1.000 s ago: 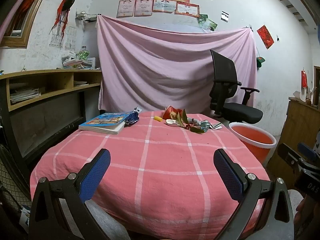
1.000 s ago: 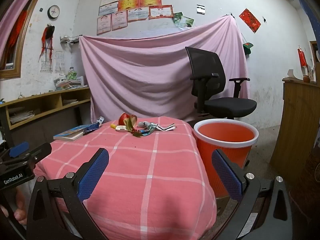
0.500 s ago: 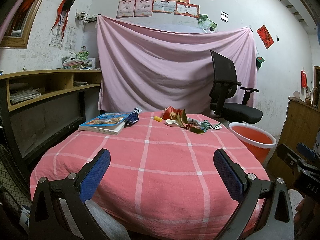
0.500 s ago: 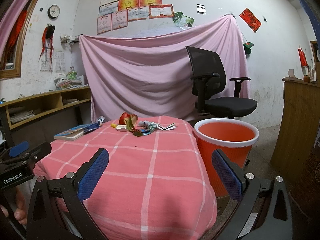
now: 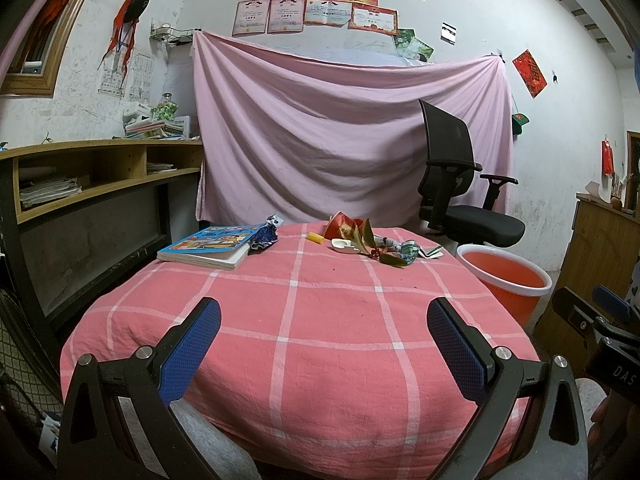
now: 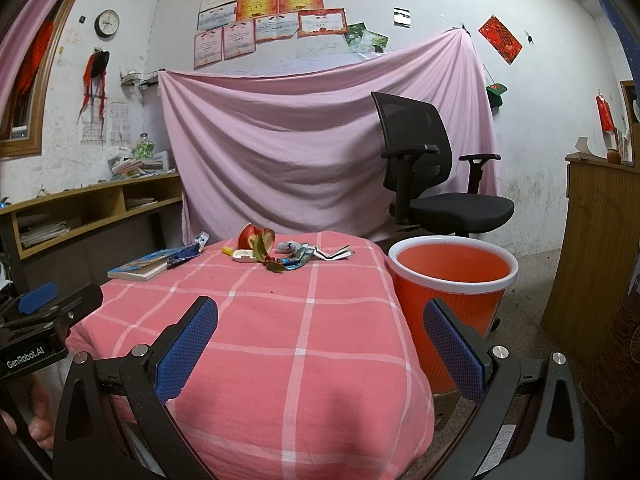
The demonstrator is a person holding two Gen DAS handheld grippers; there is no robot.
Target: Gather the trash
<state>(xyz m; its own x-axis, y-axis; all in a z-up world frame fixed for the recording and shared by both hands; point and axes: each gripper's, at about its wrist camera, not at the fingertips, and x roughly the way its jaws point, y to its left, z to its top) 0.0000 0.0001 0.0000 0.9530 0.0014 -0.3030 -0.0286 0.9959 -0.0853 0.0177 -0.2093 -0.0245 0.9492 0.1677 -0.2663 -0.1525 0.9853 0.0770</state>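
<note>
1. An orange bucket with a white rim stood in the right half of the right wrist view, on the floor just beside the table's right edge; its inside showed only orange wall, with no contents that I could make out
2. In the left wrist view the same bucket sat at the right of the frame, lower than the tabletop
3. The left gripper was spread wide at the bottom of its frame, its blue-padded fingers hanging above the near edge of the table and gripping nothing
4. The right gripper was likewise splayed and empty at the bottom of its frame, one pad over the cloth and the other in front of the bucket
5. The trash pile lay at the centre of the left wrist view, on the far side of the pink checked tablecloth, well apart from both grippers
6. It looked like a red crumpled wrapper, green leaves, a white flat piece, folded paper and a small yellow piece just to its left
7. A crinkled blue wrapper rested against a book at centre left
8. In the right wrist view the pile sat at frame centre, left of the bucket
</note>
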